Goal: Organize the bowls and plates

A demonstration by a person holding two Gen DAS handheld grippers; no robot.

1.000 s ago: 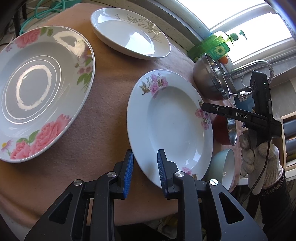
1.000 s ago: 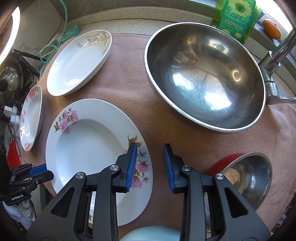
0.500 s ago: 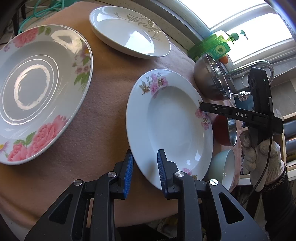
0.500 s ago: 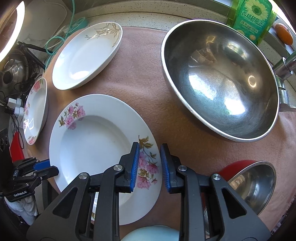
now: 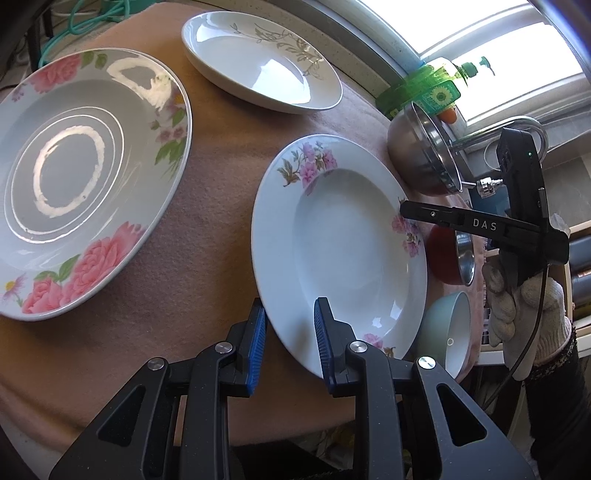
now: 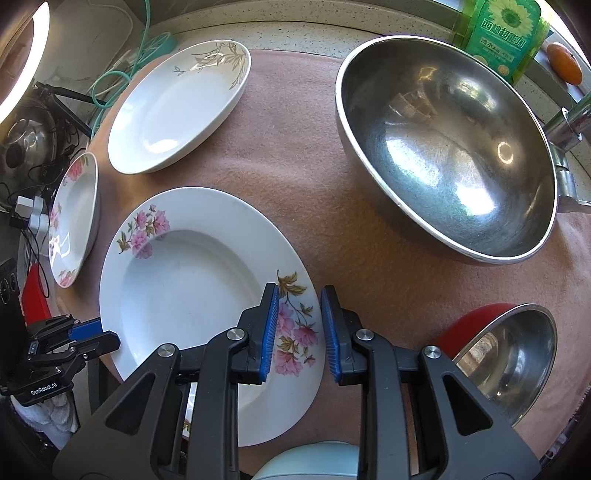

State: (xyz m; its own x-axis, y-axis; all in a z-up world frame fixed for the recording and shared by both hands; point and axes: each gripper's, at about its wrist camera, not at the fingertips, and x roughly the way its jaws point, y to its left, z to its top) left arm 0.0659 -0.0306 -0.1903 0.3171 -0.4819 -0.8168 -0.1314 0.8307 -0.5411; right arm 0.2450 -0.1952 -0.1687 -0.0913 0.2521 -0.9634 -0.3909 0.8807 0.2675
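Observation:
A white soup plate with pink flowers [image 5: 340, 251] [image 6: 192, 288] lies on the pink cloth between both grippers. My left gripper [image 5: 290, 332] is open by a narrow gap and straddles the plate's near rim, its blue pads clear of the plate. In the right wrist view the left gripper [image 6: 103, 334] shows at the plate's left edge. My right gripper [image 6: 300, 328] is also narrowly open, and the flowered right rim sits between its pads without being pressed. Seen from the left wrist view, the right gripper [image 5: 404, 211] reaches over that rim, held by a gloved hand [image 5: 524, 314].
A big rose-patterned plate [image 5: 85, 177] [image 6: 74, 218] lies on the left. A white plate with gold leaves [image 5: 262, 62] [image 6: 177, 107] is at the back. Right of them are a large steel bowl [image 6: 443, 155], a red-sided steel bowl [image 6: 506, 354], a pale blue bowl [image 5: 447, 325] and a green soap bottle [image 6: 502, 33].
The right gripper's jaws have narrowed around the plate's flowered rim, and it has shifted slightly over the plate. The left gripper and the plate have stayed put.

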